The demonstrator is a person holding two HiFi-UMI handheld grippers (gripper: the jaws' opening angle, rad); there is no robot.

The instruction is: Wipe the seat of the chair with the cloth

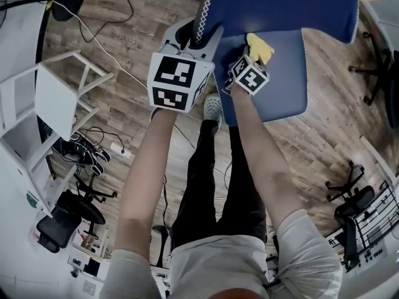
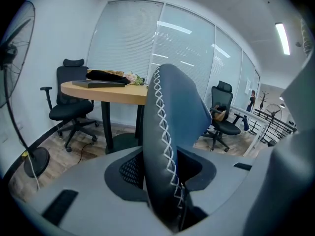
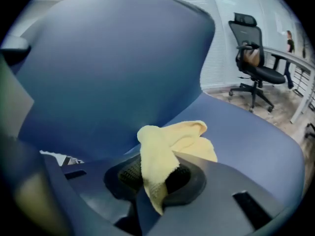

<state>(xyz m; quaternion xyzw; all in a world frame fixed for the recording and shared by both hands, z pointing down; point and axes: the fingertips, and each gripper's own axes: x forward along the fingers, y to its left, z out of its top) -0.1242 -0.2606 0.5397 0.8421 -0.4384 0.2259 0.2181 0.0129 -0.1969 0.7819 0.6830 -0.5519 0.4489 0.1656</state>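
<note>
A blue chair stands in front of me, its backrest (image 1: 280, 5) at the top of the head view and its seat (image 1: 280, 80) below it. My left gripper (image 1: 201, 37) is shut on the backrest's white-stitched side edge (image 2: 170, 132), which runs up between the jaws of the left gripper (image 2: 165, 181). My right gripper (image 1: 252, 53) is over the seat, shut on a yellow cloth (image 1: 260, 47). In the right gripper view the cloth (image 3: 167, 146) bunches out of the right gripper (image 3: 155, 178) and lies on the seat (image 3: 256, 141) in front of the backrest (image 3: 108, 68).
A white frame stand (image 1: 56, 98) and cables (image 1: 93, 148) lie on the wooden floor to the left. Black office chairs (image 1: 349, 204) stand at the right. Behind the backrest are a round wooden table (image 2: 108, 90), another office chair (image 2: 74, 102) and a floor fan (image 2: 10, 58).
</note>
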